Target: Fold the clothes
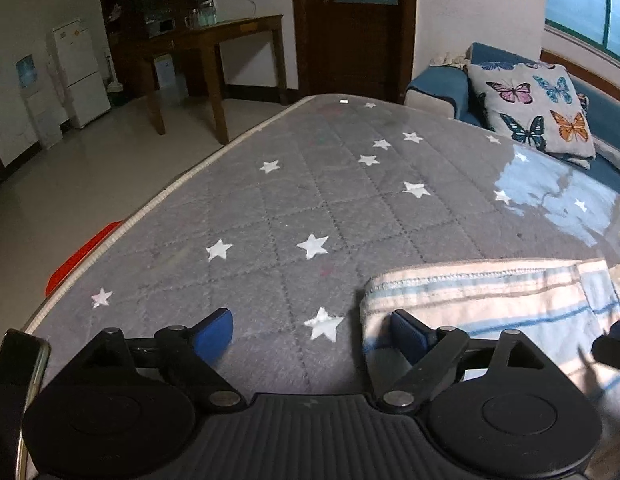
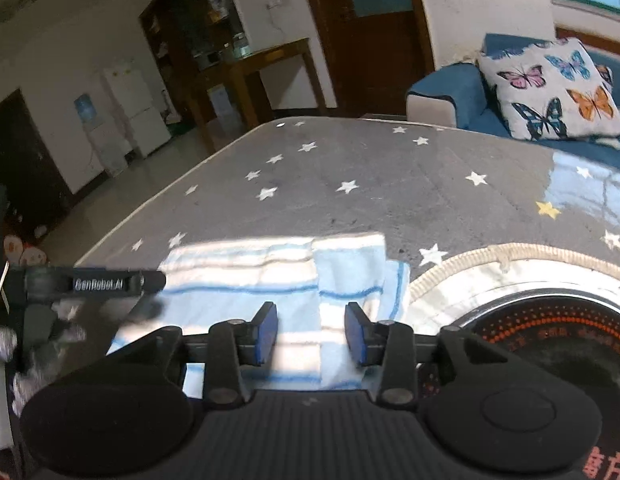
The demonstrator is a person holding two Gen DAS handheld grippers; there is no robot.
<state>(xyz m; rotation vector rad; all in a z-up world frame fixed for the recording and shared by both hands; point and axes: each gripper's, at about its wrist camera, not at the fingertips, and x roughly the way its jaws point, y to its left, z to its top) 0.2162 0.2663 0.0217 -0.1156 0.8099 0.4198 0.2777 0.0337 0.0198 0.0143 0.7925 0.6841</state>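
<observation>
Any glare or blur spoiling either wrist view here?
Left wrist view: sharp, with window glare on the table cover at right. Right wrist view: similar glare at right, the striped cloth washed out by sunlight, and the left gripper at the frame's left edge motion-blurred.

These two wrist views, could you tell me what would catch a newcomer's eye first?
Probably the grey star-patterned table cover that fills both views, with the pale blue-striped cloth lying folded at its near edge. The right gripper hangs open over that cloth, and the left gripper is open too, at the cloth's left end. Behind, a butterfly cushion leans on a blue sofa.
</observation>
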